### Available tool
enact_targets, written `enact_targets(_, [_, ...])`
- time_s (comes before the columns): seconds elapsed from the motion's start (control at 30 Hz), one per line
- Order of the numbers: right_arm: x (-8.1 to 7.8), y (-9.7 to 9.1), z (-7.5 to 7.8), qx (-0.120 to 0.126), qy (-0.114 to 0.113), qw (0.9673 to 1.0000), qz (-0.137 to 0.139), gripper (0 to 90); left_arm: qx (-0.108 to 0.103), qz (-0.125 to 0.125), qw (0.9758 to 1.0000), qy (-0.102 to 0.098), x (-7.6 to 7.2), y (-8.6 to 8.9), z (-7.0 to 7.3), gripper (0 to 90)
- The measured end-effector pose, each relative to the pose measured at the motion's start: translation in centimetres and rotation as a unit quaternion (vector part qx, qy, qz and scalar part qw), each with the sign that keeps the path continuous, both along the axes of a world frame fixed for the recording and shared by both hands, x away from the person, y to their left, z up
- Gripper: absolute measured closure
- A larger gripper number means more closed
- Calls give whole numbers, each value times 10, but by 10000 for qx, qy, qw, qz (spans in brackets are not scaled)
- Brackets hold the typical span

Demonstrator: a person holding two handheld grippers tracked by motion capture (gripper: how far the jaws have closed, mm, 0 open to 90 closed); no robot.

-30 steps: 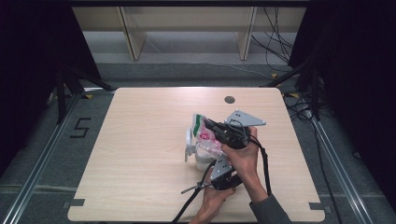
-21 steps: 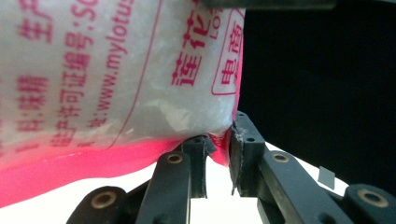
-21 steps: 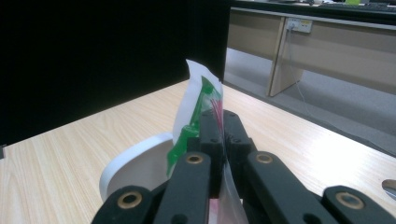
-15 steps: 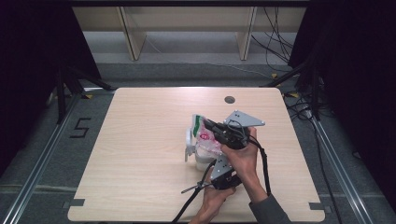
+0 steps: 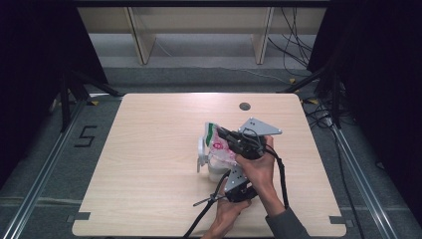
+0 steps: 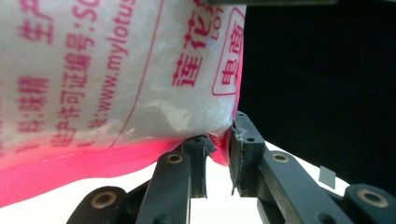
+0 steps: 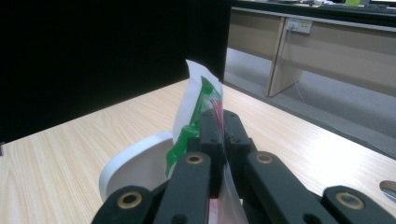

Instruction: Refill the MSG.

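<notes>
The bench is a pale wood-grain top with a round cable hole near its far edge; its right-centre area carries the work.

A white mug stands on the bench, handle toward the left in the high view. In the right gripper view its open rim lies just below and behind the bag.

The bag is a clear plastic pouch with pink print and a green-and-white top edge, filled with white granules. It is held off the bench directly above the mug, tilted, with its top edge toward the far side.

The right tongs are clenched on the bag's top seam; in the right gripper view the jaws meet with only the film between them. The left tongs are closed on the bag's lower pink corner, the jaws pinching the film.

Step in hand, as judged: the bag is gripped at both ends above the mug, either for opening or for pouring; whether the seam is already open cannot be told.

Next move: keep both grips firm, hold the opening over the rim, and tip gradually so the granules fall inside the mug.
</notes>
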State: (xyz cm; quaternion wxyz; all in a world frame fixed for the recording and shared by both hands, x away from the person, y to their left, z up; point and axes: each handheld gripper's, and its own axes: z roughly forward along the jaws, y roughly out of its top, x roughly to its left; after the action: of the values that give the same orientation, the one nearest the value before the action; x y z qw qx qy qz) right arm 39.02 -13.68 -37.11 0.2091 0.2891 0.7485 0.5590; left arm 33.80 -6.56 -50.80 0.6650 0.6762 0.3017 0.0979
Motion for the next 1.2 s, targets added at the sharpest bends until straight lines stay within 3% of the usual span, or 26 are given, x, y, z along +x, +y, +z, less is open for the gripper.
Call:
enact_targets(0.63, [-1, -2, 1, 62, 81, 9999, -62, 898, 2, -11, 10000, 13, 0, 0, 0, 780])
enact_targets(0.8, [1, -3, 1, 46, -56, 10000, 7, 898, 13, -14, 10000, 16, 0, 1, 0, 780])
enact_targets(0.87, [0, -3, 2, 111, 59, 9999, 31, 898, -35, -25, 10000, 16, 1, 1, -2, 779])
enact_targets(0.9, [1, -4, 2, 43, -80, 10000, 15, 898, -70, -63, 10000, -2, 2, 1, -2, 779])
enact_targets(0.97, [-1, -4, 2, 101, 35, 9999, 30, 899, -67, -59, 10000, 0, 2, 1, -2, 779])
enact_targets(1.2, [0, -4, 3, 133, 6, 9999, 47, 898, -57, -50, 10000, 9, 2, 1, -2, 779])
